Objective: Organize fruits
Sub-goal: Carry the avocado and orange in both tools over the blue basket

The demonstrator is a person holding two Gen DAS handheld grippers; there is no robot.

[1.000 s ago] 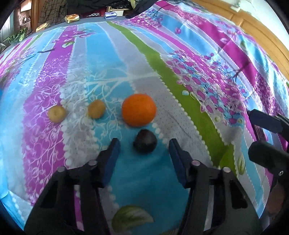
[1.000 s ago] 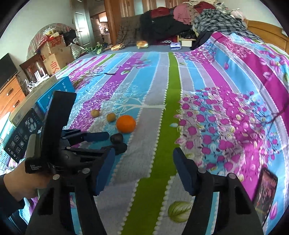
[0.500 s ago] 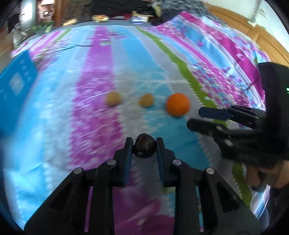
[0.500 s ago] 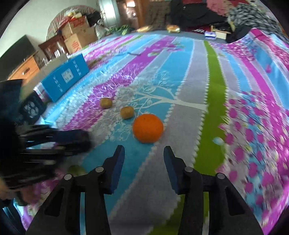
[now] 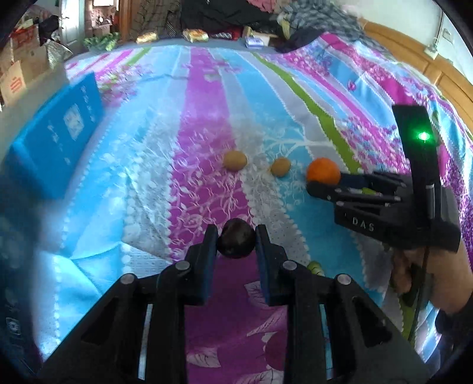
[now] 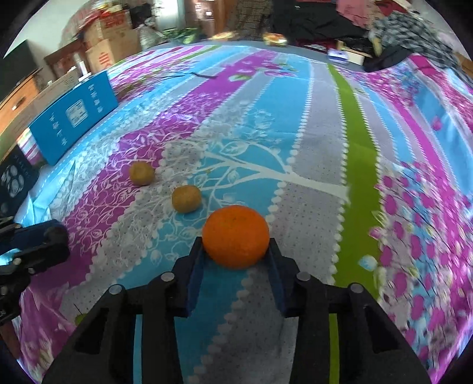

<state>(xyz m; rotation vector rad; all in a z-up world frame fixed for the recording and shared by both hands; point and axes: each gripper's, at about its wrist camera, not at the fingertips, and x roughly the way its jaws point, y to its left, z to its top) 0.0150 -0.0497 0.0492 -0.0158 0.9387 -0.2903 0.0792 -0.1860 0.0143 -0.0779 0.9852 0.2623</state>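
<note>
My left gripper [image 5: 236, 236] is shut on a small dark round fruit [image 5: 236, 242], held just above the striped bedspread [image 5: 207, 118]. An orange [image 6: 235, 234] rests on the bedspread between the fingers of my right gripper [image 6: 235, 245]. Its jaws are closing and the pads touch the orange's sides. Two small yellow-brown fruits [image 6: 142, 173] [image 6: 186, 198] lie in a row to the orange's left. The left wrist view shows the same row [image 5: 234, 160] [image 5: 280, 167] ending in the orange [image 5: 322, 172], with the right gripper [image 5: 325, 184] around it.
A blue box [image 5: 56, 138] [image 6: 74, 115] lies at the bed's left edge. Clothes are piled [image 6: 325, 23] at the far end, and cardboard boxes [image 6: 109, 47] stand beyond. A wooden bed frame [image 5: 443, 73] runs along the right. A hand [image 5: 414, 265] holds the right gripper.
My left gripper closed on the dark fruit and carried it up and away from the orange. My right gripper came down over the orange and its fingers narrowed onto it.
</note>
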